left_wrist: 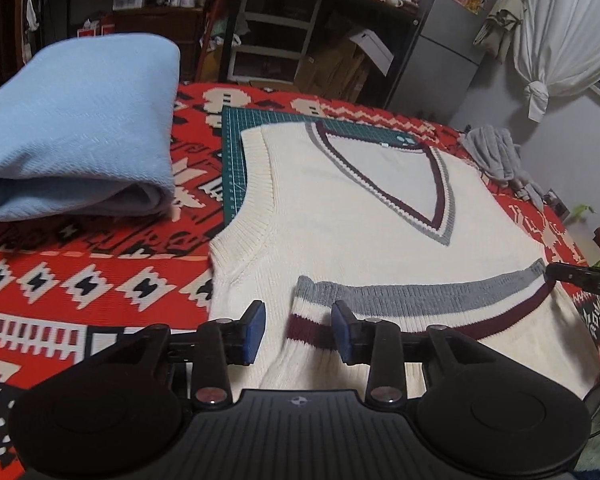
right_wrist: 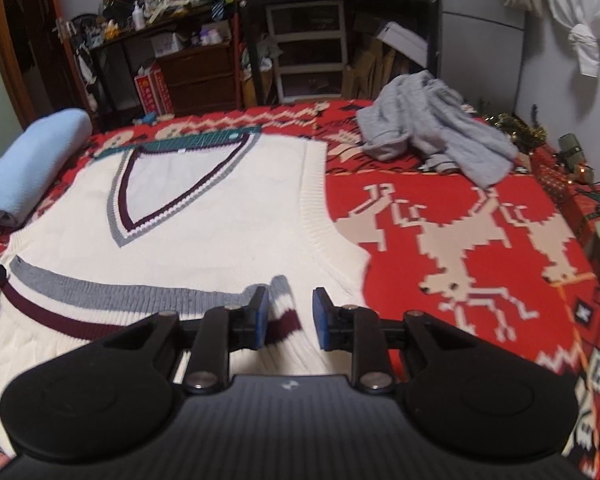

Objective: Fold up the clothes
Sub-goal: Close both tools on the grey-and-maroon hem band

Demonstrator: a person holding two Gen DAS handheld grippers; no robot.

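A cream knitted V-neck vest (left_wrist: 340, 232) (right_wrist: 220, 240) with grey and maroon trim lies flat on the red patterned blanket (left_wrist: 80, 280). Its striped bottom hem (left_wrist: 420, 296) is folded up over the body. My left gripper (left_wrist: 299, 332) is open around the hem's left corner, which stands loose between the blue pads. My right gripper (right_wrist: 291, 320) is open in the same way around the hem's right corner (right_wrist: 286, 312), with a gap beside the cloth. Each gripper's black tip shows at the edge of the other view.
A folded light-blue cloth (left_wrist: 76, 128) (right_wrist: 32, 160) lies left of the vest. A crumpled grey garment (right_wrist: 432, 132) lies at the far right. A green cutting mat (left_wrist: 234, 152) sits under the vest's shoulders. Shelves, drawers and a fridge stand behind the bed.
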